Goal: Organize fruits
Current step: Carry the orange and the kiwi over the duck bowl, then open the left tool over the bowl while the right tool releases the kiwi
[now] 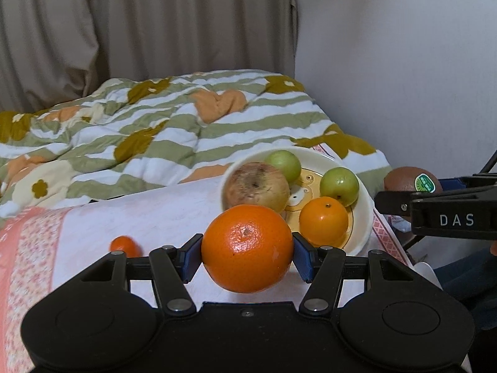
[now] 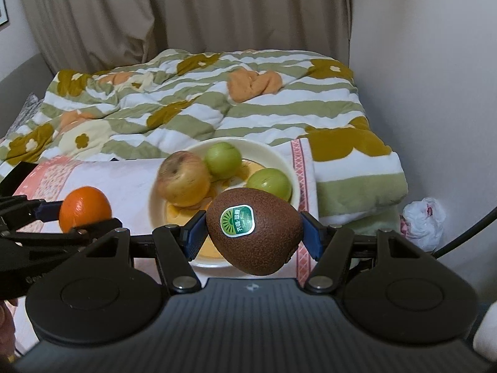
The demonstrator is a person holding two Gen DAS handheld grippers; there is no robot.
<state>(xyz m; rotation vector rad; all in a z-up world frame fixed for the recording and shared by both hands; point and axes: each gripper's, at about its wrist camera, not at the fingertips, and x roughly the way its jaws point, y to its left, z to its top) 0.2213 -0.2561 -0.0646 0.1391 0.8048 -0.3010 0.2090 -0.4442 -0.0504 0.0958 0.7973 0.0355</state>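
Note:
My left gripper (image 1: pixel 247 256) is shut on a large orange (image 1: pixel 247 248), held above the table in front of a cream bowl (image 1: pixel 365 214). The bowl holds a bruised apple (image 1: pixel 256 189), two green fruits (image 1: pixel 284 163) (image 1: pixel 338 185) and a smaller orange (image 1: pixel 323 220). A small mandarin (image 1: pixel 124 245) lies on the cloth at left. My right gripper (image 2: pixel 253 233) is shut on a brown kiwi (image 2: pixel 254 230) with a green sticker, held over the near rim of the bowl (image 2: pixel 279 158). The kiwi (image 1: pixel 410 180) and the right gripper also show at the right edge of the left wrist view.
The bowl stands on a pink and white tablecloth (image 1: pixel 139 214). A striped flowered blanket (image 2: pixel 202 105) lies on the bed behind, with curtains beyond. A white wall (image 2: pixel 435 93) is on the right, with a crumpled plastic bag (image 2: pixel 424 217) at its foot.

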